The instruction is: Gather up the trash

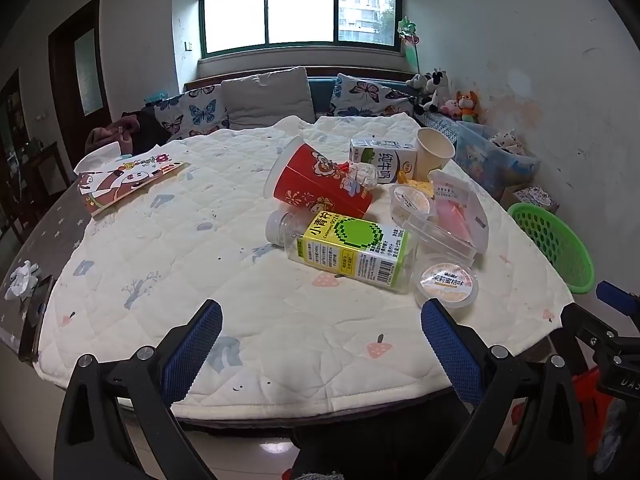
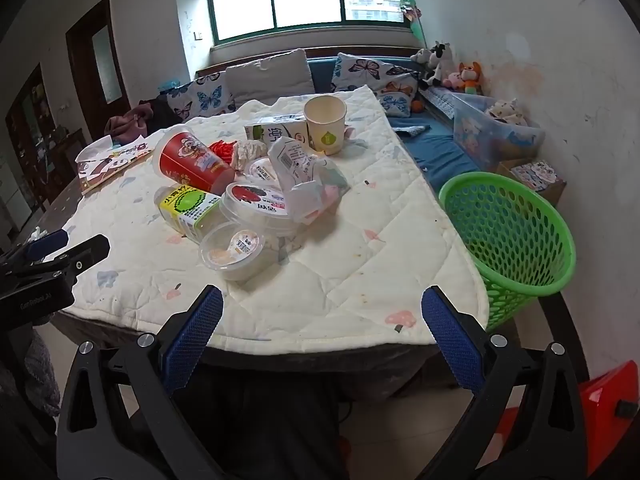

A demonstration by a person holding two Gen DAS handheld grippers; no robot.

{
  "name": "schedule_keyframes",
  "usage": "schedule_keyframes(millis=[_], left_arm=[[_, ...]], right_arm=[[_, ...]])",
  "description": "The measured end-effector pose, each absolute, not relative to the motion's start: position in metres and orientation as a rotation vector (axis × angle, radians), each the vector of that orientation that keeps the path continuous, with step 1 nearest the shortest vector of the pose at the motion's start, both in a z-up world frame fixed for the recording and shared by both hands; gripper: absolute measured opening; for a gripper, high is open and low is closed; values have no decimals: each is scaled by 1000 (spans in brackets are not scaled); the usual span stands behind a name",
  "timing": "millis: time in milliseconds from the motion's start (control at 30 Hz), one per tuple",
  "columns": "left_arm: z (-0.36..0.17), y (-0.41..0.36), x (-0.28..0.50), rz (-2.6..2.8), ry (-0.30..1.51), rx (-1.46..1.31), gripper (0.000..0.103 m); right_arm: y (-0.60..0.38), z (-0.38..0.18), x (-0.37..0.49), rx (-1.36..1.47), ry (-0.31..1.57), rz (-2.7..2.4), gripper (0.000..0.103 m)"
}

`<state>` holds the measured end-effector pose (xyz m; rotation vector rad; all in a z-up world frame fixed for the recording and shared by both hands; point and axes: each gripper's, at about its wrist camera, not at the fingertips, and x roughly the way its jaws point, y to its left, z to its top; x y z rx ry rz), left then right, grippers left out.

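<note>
With both grippers' jaws spread and empty, a careless reach could roll the bottle (image 1: 344,252) off the worktop (image 1: 160,240), missing the basket (image 2: 508,236).

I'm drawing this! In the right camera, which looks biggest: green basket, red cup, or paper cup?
1. green basket, though it is nearest
2. red cup
3. paper cup, farthest back, so unsure

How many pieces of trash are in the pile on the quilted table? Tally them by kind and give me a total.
Cups: 2, red cup, paper cup
Milk carton: 1
Juice bottle: 1
Round lidded tubs: 3, near tub, middle tub, far tub
Clear plastic pack: 1
Crumpled paper ball: 1
Total: 9
</note>
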<state>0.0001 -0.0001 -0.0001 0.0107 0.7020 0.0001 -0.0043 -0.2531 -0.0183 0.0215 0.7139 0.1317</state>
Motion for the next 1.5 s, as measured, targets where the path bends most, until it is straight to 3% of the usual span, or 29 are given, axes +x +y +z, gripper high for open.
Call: schedule_keyframes(millis=[1500], left_arm=[[5,10,6,10,688,-21,97]], right_arm=[[-250,-22,3,25,714,160,99]])
